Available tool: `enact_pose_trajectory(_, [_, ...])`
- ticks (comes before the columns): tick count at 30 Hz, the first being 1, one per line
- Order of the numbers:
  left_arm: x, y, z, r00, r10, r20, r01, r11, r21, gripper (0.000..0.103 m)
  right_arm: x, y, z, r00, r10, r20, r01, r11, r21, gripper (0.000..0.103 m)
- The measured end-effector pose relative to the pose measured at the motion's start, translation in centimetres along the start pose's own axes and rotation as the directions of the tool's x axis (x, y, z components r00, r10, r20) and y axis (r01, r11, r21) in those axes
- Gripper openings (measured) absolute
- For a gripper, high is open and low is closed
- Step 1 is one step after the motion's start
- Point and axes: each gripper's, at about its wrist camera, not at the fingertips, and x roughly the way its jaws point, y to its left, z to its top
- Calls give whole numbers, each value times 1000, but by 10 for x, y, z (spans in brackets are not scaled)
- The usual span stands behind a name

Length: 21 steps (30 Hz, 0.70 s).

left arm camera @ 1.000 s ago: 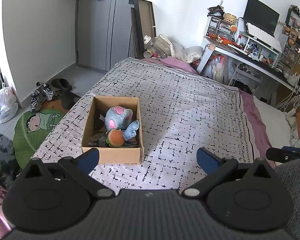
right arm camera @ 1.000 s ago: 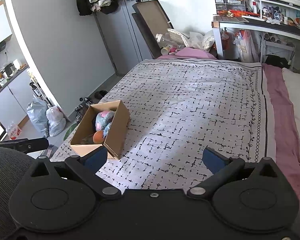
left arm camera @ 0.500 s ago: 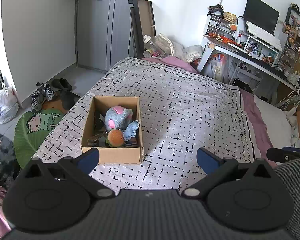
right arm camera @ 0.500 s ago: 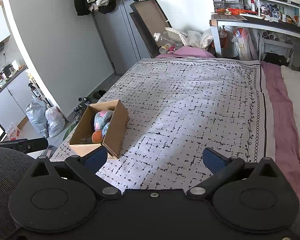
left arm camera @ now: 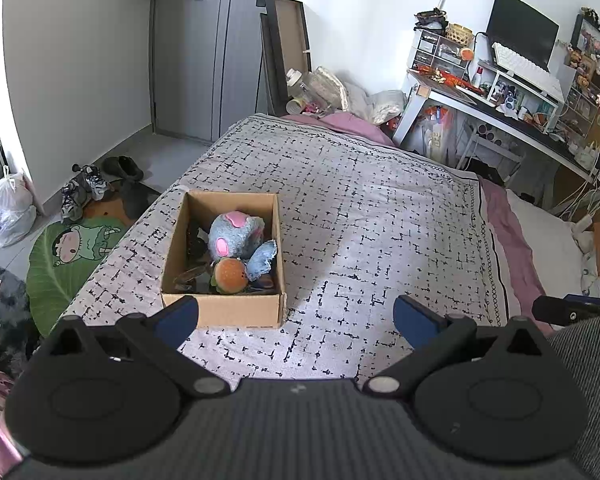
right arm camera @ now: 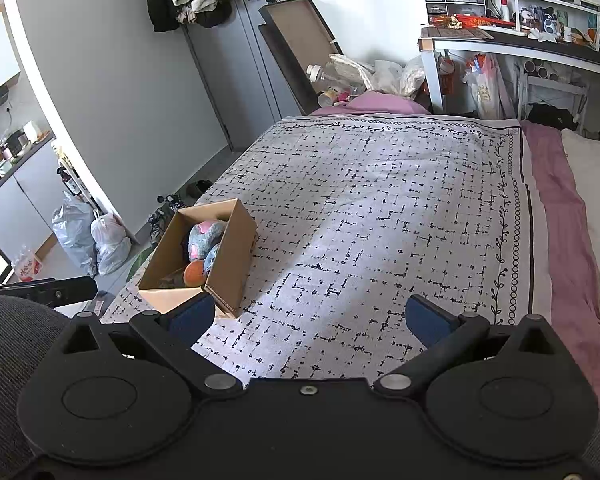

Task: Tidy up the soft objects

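A brown cardboard box stands on the patterned bedspread near the bed's left edge. It holds a blue-grey plush with pink patches, an orange plush ball and darker items I cannot make out. The box also shows in the right wrist view with the plush and the ball inside. My left gripper is open and empty, just short of the box's near wall. My right gripper is open and empty above the bedspread, right of the box.
A pink sheet and pillow lie along the bed's right side. A cluttered desk stands at the back right. Shoes, bags and a green mat lie on the floor to the left. A grey door is behind.
Both grippers stay open and empty. The right wrist view has drifted slightly, so the box sits a little lower and further left. The left wrist view is nearly unchanged.
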Motion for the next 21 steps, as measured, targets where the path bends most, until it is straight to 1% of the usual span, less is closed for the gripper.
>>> enact_pose_trajectory(21, [1,-2,1,1000,15,-1,-15,1000,4,103,0,-2,-2,1000,0,3,0,1000,6,103])
